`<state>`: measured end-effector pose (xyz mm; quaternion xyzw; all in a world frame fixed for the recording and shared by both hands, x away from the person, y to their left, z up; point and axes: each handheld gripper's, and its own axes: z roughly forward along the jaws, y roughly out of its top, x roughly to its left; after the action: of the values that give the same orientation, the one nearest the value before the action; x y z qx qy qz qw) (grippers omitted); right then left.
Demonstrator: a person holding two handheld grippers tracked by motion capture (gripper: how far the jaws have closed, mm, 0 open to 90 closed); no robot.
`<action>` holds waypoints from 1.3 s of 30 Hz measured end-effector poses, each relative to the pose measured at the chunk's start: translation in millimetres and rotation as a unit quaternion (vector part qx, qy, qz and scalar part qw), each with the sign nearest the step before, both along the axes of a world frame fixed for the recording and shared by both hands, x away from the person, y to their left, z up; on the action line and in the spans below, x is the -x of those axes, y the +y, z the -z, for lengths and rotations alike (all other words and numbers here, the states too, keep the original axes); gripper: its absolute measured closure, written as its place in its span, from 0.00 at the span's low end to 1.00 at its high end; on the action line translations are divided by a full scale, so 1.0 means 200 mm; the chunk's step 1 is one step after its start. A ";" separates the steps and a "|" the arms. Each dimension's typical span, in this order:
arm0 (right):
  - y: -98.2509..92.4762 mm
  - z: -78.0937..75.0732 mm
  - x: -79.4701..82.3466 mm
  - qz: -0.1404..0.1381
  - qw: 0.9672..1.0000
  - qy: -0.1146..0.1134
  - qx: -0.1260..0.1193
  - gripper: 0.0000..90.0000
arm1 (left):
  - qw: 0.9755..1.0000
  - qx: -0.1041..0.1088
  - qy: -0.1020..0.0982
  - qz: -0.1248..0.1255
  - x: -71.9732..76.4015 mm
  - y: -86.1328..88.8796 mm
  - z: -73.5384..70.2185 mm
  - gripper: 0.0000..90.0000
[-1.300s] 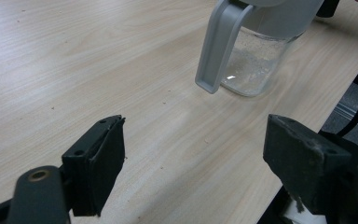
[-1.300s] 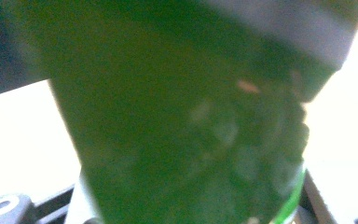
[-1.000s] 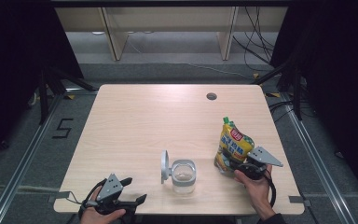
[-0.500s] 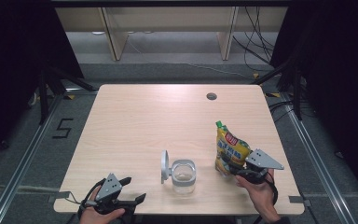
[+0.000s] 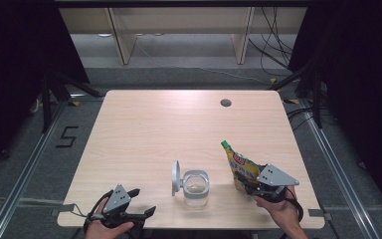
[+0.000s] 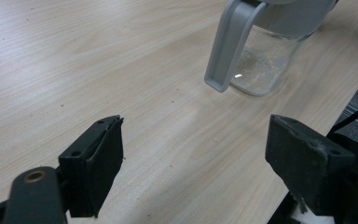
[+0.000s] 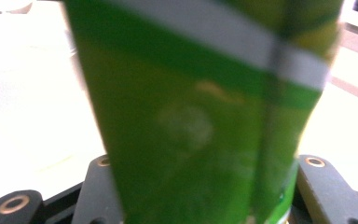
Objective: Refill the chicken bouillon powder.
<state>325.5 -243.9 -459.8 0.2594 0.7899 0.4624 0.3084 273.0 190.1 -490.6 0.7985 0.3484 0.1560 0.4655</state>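
At the near left corner of the worktop (image 5: 144, 124) the left tongs (image 5: 144, 215) lie low with their jaws spread wide and nothing between them, pointing toward the middle; they sit just where they sat a second ago. A little right of them, near the front edge, stands the clear glass jar (image 5: 196, 188), its grey lid (image 5: 176, 177) flipped open and standing up at its left side, and the jar looks empty apart from a faint dusting at the bottom. Right of the jar, the right tongs (image 5: 251, 184) are pinching the lower part of a yellow and green pouch (image 5: 241, 167), which stands nearly upright with its green cap leaning up and to the left, just beside the jar but not touching it. So, as I read it, the jar is open and the pouch is in hand, while bringing the spout over the jar's mouth and pouring are yet to come. Compared with the earlier frame, the pouch has come nearer the jar and the front edge, carried leftward.
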 end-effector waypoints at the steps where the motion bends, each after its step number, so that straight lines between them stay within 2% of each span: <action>1: 0.00 -0.01 0.00 0.001 1.000 -0.001 0.003 0.55 | 1.000 -0.006 0.001 -0.002 0.00 0.00 0.00 0.21; 4: 0.00 -0.03 0.01 -0.001 1.000 -0.006 0.014 0.55 | 1.000 0.005 0.001 -0.002 0.00 0.00 0.00 0.21; 5: 0.00 -0.04 0.01 -0.005 1.000 -0.002 0.024 0.56 | 1.000 0.004 0.000 -0.003 0.00 0.00 0.00 0.21; 8: 0.00 -0.05 0.00 -0.007 0.999 -0.006 0.033 0.56 | 1.000 0.004 0.000 -0.003 0.00 0.00 0.00 0.21; 9: -0.01 -0.06 -0.01 -0.017 0.999 -0.001 0.046 0.56 | 1.000 0.004 0.000 -0.003 0.00 0.00 0.00 0.21; 12: -0.01 -0.08 -0.01 -0.017 0.998 -0.006 0.063 0.56 | 1.000 0.006 0.001 -0.004 0.00 0.00 0.00 0.21; 13: -0.01 -0.08 -0.01 -0.021 0.997 -0.012 0.068 0.56 | 1.000 -0.020 -0.008 0.005 -0.01 0.02 -0.01 0.21; 14: -0.01 -0.08 -0.01 -0.024 0.997 -0.013 0.073 0.56 | 1.000 -0.019 -0.008 0.003 -0.01 0.02 -0.01 0.21; 15: -0.01 -0.09 -0.01 -0.025 0.997 -0.015 0.077 0.56 | 1.000 -0.007 -0.001 -0.001 0.00 0.01 -0.01 0.21; 17: 0.00 -0.10 0.00 -0.028 0.995 -0.022 0.090 0.56 | 1.000 -0.007 -0.001 -0.002 0.00 0.00 -0.01 0.21; 18: 0.00 -0.10 0.01 -0.027 0.995 -0.013 0.092 0.56 | 1.000 -0.007 -0.001 -0.002 0.00 0.00 -0.01 0.21; 20: 0.01 -0.12 0.00 -0.038 0.993 -0.027 0.108 0.56 | 1.000 -0.007 0.000 -0.002 0.00 0.00 -0.01 0.21; 21: 0.01 -0.12 0.01 -0.038 0.993 -0.021 0.110 0.56 | 1.000 -0.006 -0.001 -0.001 0.00 0.01 -0.01 0.21; 22: 0.02 -0.12 0.01 -0.040 0.992 -0.026 0.118 0.56 | 1.000 -0.015 -0.006 0.003 -0.01 0.01 -0.01 0.21; 28: 0.06 -0.13 0.03 -0.060 0.985 -0.042 0.157 0.56 | 1.000 -0.015 -0.004 0.000 0.00 0.01 -0.01 0.21; 29: 0.06 -0.13 0.04 -0.060 0.984 -0.044 0.163 0.56 | 1.000 -0.005 -0.001 -0.001 0.00 0.01 0.00 0.21; 31: 0.08 -0.12 0.05 -0.069 0.979 -0.054 0.184 0.56 | 1.000 -0.007 -0.001 -0.002 0.00 0.01 0.00 0.21; 32: 0.08 -0.12 0.05 -0.072 0.978 -0.055 0.188 0.56 | 1.000 -0.005 -0.002 0.000 0.00 0.01 0.00 0.21; 33: 0.09 -0.12 0.05 -0.076 0.976 -0.058 0.194 0.56 | 1.000 -0.017 -0.007 0.002 -0.01 0.01 -0.01 0.21; 34: 0.09 -0.12 0.05 -0.077 0.974 -0.062 0.202 0.56 | 1.000 -0.020 -0.013 0.006 -0.01 0.02 -0.01 0.21; 35: 0.10 -0.11 0.06 -0.080 0.973 -0.062 0.206 0.56 | 1.000 -0.013 -0.008 0.003 -0.01 0.01 -0.01 0.21; 36: 0.10 -0.11 0.06 -0.084 0.972 -0.063 0.211 0.56 | 1.000 -0.020 -0.011 0.004 -0.01 0.02 -0.01 0.21; 37: 0.11 -0.11 0.07 -0.088 0.971 -0.059 0.212 0.56 | 1.000 -0.003 0.000 -0.006 0.00 0.01 -0.01 0.21; 38: 0.12 -0.11 0.07 -0.092 0.969 -0.060 0.220 0.56 | 1.000 0.003 0.008 -0.012 0.01 0.00 0.00 0.21; 39: 0.13 -0.11 0.07 -0.095 0.967 -0.061 0.227 0.56 | 1.000 0.006 0.007 -0.011 0.01 0.00 0.00 0.21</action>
<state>311.2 -218.7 -437.1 0.0779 0.8748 0.3129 0.3616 271.4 190.2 -489.9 0.7930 0.3611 0.1535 0.4660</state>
